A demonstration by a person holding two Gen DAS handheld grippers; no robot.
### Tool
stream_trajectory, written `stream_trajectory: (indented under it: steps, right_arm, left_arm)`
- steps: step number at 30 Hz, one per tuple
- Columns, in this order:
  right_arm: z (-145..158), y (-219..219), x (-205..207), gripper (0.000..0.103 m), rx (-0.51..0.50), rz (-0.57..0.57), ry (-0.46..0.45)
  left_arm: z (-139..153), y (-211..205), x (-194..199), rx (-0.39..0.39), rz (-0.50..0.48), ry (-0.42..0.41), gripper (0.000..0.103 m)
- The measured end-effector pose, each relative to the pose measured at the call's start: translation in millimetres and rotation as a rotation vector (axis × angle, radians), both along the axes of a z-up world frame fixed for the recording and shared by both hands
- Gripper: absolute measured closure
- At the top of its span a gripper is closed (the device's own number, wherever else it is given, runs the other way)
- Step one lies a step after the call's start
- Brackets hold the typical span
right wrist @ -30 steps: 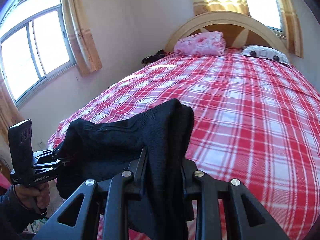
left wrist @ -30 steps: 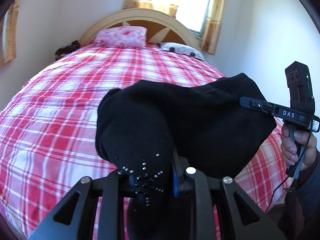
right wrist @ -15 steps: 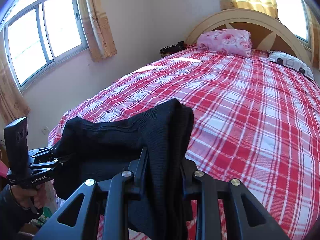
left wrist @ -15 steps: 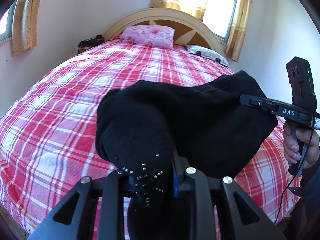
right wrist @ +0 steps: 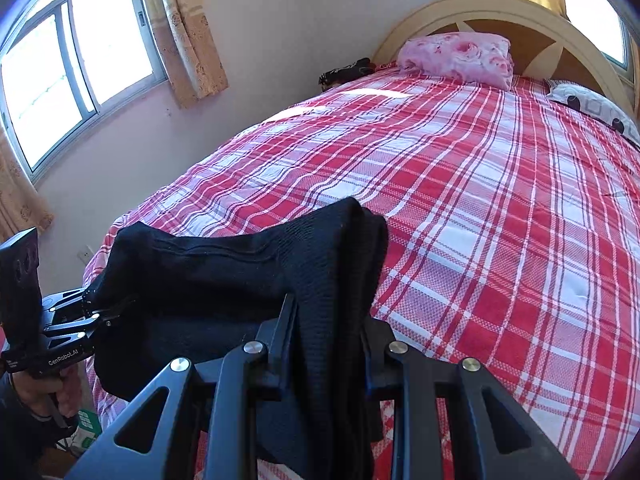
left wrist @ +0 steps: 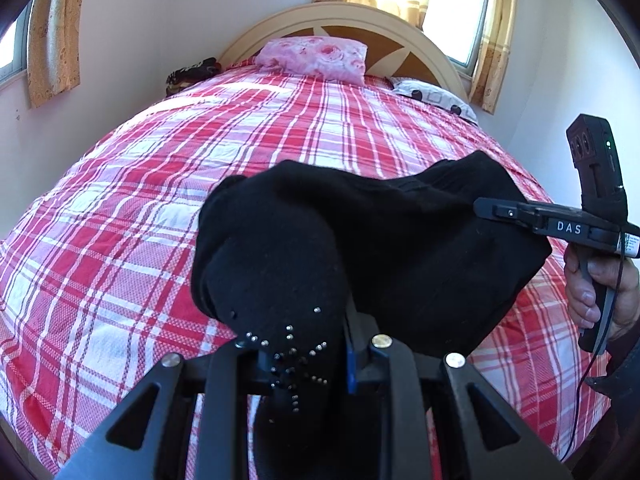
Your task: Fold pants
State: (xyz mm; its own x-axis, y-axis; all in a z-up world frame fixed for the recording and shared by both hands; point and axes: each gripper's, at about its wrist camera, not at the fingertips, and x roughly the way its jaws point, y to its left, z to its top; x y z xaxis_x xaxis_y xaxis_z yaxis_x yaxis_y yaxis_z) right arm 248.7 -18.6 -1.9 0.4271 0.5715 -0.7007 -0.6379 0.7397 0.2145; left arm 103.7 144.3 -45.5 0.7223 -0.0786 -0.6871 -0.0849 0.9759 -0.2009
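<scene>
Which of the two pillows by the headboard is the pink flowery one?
The pink pillow in the middle of the headboard. The white pillow, in the bed's right corner, has dark spots instead of roses.

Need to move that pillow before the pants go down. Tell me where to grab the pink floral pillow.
Grip the near long edge of the pink floral pillow, coming from the foot of the bed. It lies flat against the headboard, so only that soft front edge is open to pinch. Both grippers are shut on the black pants now.
</scene>
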Motion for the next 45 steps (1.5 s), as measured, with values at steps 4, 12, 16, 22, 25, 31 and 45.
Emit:
stream_trajectory:
  steps: [4, 12, 16, 22, 25, 31, 45]
  right_arm:
    - [-9, 13, 8, 0.076, -0.021, 0.006, 0.009]
    - [-30, 26, 13, 0.076, -0.05, 0.011, 0.025]
    - [-35, 26, 16, 0.076, -0.053, 0.008, 0.034]
    - [-46, 28, 21, 0.076, -0.074, 0.0, 0.061]
    - [-52, 29, 23, 0.076, -0.084, -0.011, 0.07]
    - [-62, 32, 25, 0.074, -0.12, -0.025, 0.069]
    - [-27, 3, -17, 0.048, -0.193, -0.182, -0.07]
  left_arm:
    - [-7, 5, 5, 0.005, 0.017, 0.018, 0.079]
    - [-21, 15, 9, -0.013, 0.028, 0.046, 0.078]
    - [-23, 18, 10, -0.022, 0.031, 0.049, 0.078]
    - [-29, 18, 12, -0.019, 0.041, 0.064, 0.074]
    - [-34, 20, 14, -0.018, 0.056, 0.072, 0.068]
    - [-37, 19, 14, 0.02, 0.089, 0.07, 0.042]
    - [-5, 11, -35, 0.077, 0.142, 0.003, 0.015]
